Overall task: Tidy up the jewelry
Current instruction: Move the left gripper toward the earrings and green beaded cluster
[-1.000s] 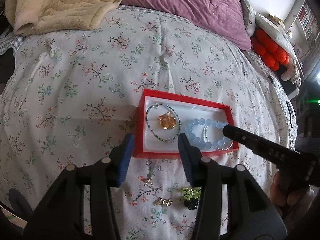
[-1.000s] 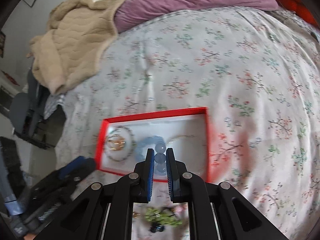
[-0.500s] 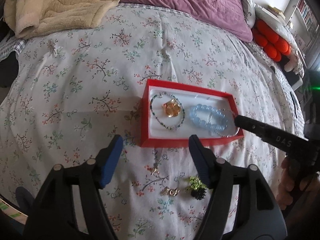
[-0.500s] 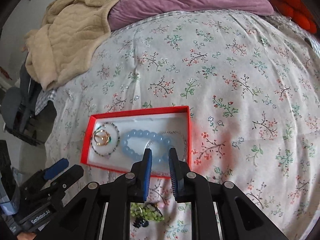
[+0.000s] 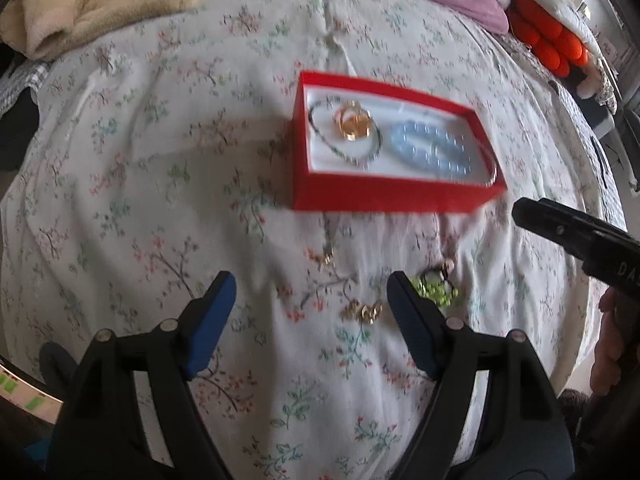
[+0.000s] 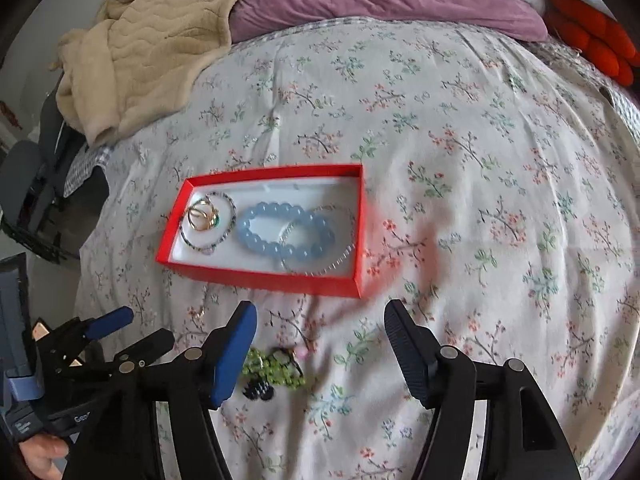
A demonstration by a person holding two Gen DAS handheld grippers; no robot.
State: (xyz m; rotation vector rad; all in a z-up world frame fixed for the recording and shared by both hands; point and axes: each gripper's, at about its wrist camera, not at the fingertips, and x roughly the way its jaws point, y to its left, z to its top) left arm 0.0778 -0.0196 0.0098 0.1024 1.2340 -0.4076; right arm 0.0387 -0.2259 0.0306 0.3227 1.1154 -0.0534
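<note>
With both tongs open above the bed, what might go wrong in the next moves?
1. The small gold piece and the green bead piece lie close together on soft, wrinkled bedding; the opening left tongs may pinch fabric or catch both.
2. The thin chain could snag.
3. A bump may shift the red box.

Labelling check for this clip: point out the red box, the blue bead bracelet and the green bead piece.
red box (image 6: 256, 276): right wrist view, near outer wall.
blue bead bracelet (image 6: 256, 240): right wrist view, beads at left.
green bead piece (image 6: 276, 372): right wrist view, cluster's middle.
</note>
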